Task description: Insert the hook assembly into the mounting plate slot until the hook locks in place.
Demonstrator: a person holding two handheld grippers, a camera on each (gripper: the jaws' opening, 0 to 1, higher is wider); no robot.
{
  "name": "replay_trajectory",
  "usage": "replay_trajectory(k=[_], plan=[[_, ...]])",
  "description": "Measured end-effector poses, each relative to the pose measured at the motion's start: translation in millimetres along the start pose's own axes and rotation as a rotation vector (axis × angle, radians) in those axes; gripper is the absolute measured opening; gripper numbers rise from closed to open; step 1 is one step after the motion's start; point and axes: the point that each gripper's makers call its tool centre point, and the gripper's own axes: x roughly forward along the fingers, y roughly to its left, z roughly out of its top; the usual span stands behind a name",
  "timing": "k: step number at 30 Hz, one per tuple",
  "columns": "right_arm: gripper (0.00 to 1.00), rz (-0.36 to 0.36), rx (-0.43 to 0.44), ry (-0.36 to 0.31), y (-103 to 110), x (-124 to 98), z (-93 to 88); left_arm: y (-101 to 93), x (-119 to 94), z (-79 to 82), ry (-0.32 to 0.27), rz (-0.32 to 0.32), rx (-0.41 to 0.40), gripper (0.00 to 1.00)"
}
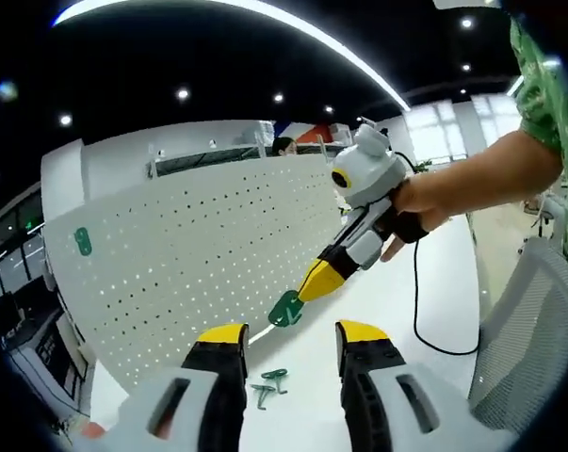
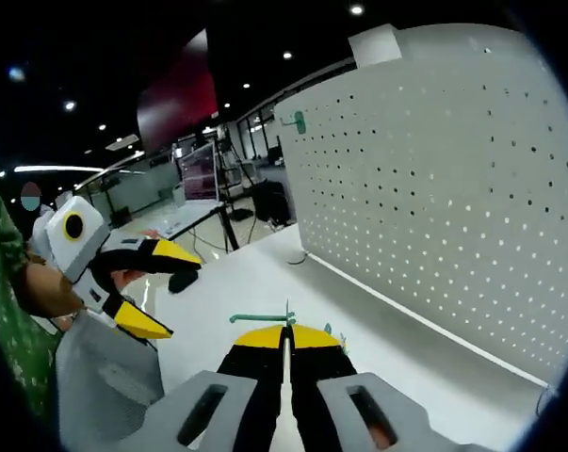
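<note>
A white pegboard mounting plate (image 1: 189, 245) stands upright on the white table (image 1: 397, 301); one green hook (image 1: 83, 242) hangs near its far top corner. My right gripper (image 1: 307, 292), held by a hand, is shut on a green hook assembly (image 1: 285, 309) just in front of the plate's lower edge. In the right gripper view its jaws (image 2: 285, 336) are closed on that hook (image 2: 260, 318), with the plate (image 2: 434, 188) to the right. My left gripper (image 1: 293, 334) is open with nothing between its jaws, and it appears as an open gripper (image 2: 185, 299) at the left.
Two spare green hooks (image 1: 269, 381) lie on the table between my left jaws. A black cable (image 1: 425, 311) trails across the table. A grey mesh chair (image 1: 528, 348) is at the right. Desks with a monitor (image 2: 197, 174) stand beyond the table.
</note>
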Motion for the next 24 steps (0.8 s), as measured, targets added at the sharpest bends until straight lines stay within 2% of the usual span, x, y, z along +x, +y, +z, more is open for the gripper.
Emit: replay_trajectory(k=[7, 10, 12, 24], plan=[[0.00, 0.024, 0.007, 0.003, 22, -6, 6.6, -3.5, -2, 6.2, -0.005, -0.014, 0.098, 0.35], [0.00, 0.045, 0.027, 0.002, 31, -7, 8.2, -6.3, -2, 5.4, 0.004, -0.027, 0.182, 0.32], [0.00, 0.051, 0.031, 0.006, 36, -8, 8.3, -8.3, -3, 4.0, 0.007, -0.034, 0.207, 0.31], [0.00, 0.093, 0.082, 0.061, 53, -6, 0.8, -12.3, -4, -1.0, 0.007, -0.070, 0.212, 0.22]])
